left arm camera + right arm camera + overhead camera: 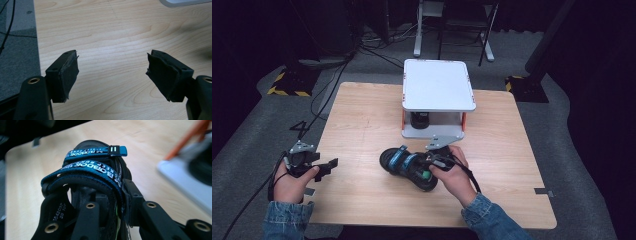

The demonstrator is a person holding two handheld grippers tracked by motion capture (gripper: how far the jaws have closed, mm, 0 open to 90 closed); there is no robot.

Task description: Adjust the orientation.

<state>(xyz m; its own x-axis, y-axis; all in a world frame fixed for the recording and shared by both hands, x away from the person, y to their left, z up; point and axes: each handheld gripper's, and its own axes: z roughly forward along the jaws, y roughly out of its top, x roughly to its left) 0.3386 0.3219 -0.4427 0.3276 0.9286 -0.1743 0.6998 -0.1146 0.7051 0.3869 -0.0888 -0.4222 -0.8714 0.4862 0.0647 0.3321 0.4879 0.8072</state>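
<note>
Sandal (407, 167), black with blue straps, lies near the middle of the desk (362, 125), long axis slanting toward the two-tier white shelf (438, 85); right gripper (432, 162) pinches its strapped side, while left gripper (326, 167), spread and empty, hovers well apart.

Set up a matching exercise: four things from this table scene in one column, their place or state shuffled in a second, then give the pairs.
1. sandal
2. left gripper
3. white two-level rack
4. right gripper

A. jaws apart over bare wood
B. at the table's far middle
C. black with blue straps, near the table's middle
D. jaws closed on a strapped shoe

Pairs: 1-C, 2-A, 3-B, 4-D
</note>
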